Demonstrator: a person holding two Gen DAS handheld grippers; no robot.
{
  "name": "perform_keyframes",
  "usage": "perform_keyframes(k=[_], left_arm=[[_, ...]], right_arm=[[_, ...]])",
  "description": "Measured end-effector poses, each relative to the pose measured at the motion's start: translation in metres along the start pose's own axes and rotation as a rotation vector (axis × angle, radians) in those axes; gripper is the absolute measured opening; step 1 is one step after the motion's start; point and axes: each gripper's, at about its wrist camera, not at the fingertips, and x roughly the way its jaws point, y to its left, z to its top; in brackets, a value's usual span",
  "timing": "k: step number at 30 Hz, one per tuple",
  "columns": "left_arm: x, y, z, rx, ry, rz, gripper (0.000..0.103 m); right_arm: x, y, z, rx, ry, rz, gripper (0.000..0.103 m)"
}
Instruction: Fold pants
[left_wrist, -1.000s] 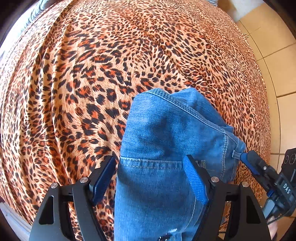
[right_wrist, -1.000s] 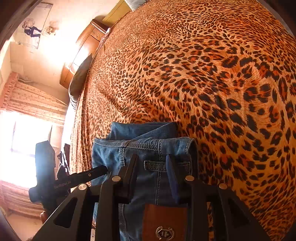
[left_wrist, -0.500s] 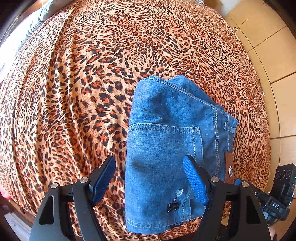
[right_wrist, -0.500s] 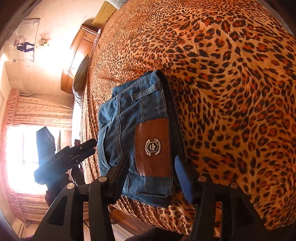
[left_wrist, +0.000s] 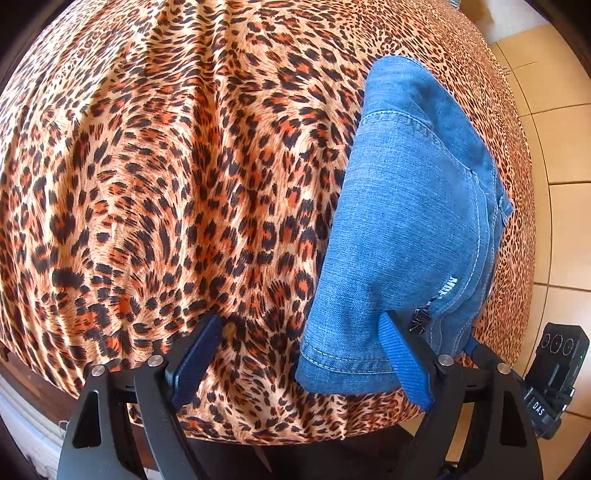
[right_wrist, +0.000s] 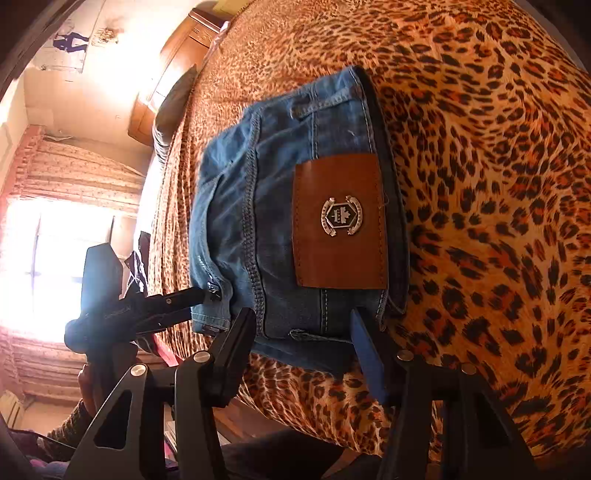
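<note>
The folded jeans (left_wrist: 406, 229) lie at the near edge of the leopard-print bed (left_wrist: 166, 184), long axis running away from it. The left tool (left_wrist: 295, 362) is opening, the right tool (right_wrist: 303, 343) gapes; neither grips the denim.

Blue denim pants (left_wrist: 406, 206) folded compact, flat near bed edge, brown leather patch (right_wrist: 340, 221) up.
</note>
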Motion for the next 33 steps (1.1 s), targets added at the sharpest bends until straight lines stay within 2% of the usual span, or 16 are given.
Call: perform_keyframes(k=[4,6,7,9,11,17,22,25,26,27,28,29,30,32,33], left_arm=[[-0.010,0.000,0.006,0.025,0.017,-0.027,0.086],[-0.021,0.007,0.013,0.018,0.019,-0.065,0.086],[-0.025,0.010,0.018,0.012,0.010,-0.086,0.087],[-0.034,0.010,0.032,0.001,-0.016,-0.098,0.087],[-0.033,0.006,0.050,-0.011,-0.016,-0.106,0.087],[-0.010,-0.009,0.101,-0.069,0.018,-0.101,0.087],[0.006,-0.016,0.132,-0.100,0.038,-0.117,0.087],[0.023,-0.021,0.142,-0.087,0.054,-0.109,0.089],[0.024,-0.024,0.145,-0.078,0.045,-0.102,0.088],[0.023,-0.028,0.147,-0.059,0.024,-0.096,0.082],[0.021,-0.032,0.151,-0.037,0.014,-0.106,0.054],[0.020,-0.035,0.153,-0.029,0.028,-0.097,0.050],[0.016,-0.037,0.153,-0.030,0.021,-0.087,0.048],[0.011,-0.045,0.144,-0.017,-0.007,-0.098,0.038],[0.005,-0.041,0.142,-0.027,-0.024,-0.114,0.037]], right_arm=[[-0.003,0.006,0.008,-0.014,0.013,-0.003,0.056],[-0.018,0.005,0.016,0.003,-0.037,0.054,0.058],[-0.027,0.001,0.021,0.023,-0.070,0.070,0.064],[-0.039,-0.011,0.035,0.078,-0.125,0.060,0.069],[-0.042,-0.023,0.052,0.116,-0.156,0.031,0.069],[-0.021,-0.040,0.103,0.173,-0.188,-0.033,0.069],[-0.004,-0.044,0.139,0.193,-0.222,-0.016,0.070],[0.010,-0.048,0.149,0.210,-0.201,-0.018,0.073],[0.015,-0.049,0.150,0.215,-0.193,0.010,0.072],[0.020,-0.048,0.152,0.203,-0.187,0.028,0.066],[0.023,-0.046,0.153,0.170,-0.180,0.014,0.042],[0.028,-0.038,0.158,0.125,-0.164,-0.004,0.028],[0.032,-0.031,0.161,0.094,-0.139,0.010,0.022],[0.028,-0.017,0.164,0.055,-0.148,0.026,0.022],[0.023,-0.011,0.165,0.037,-0.163,0.059,0.022]])
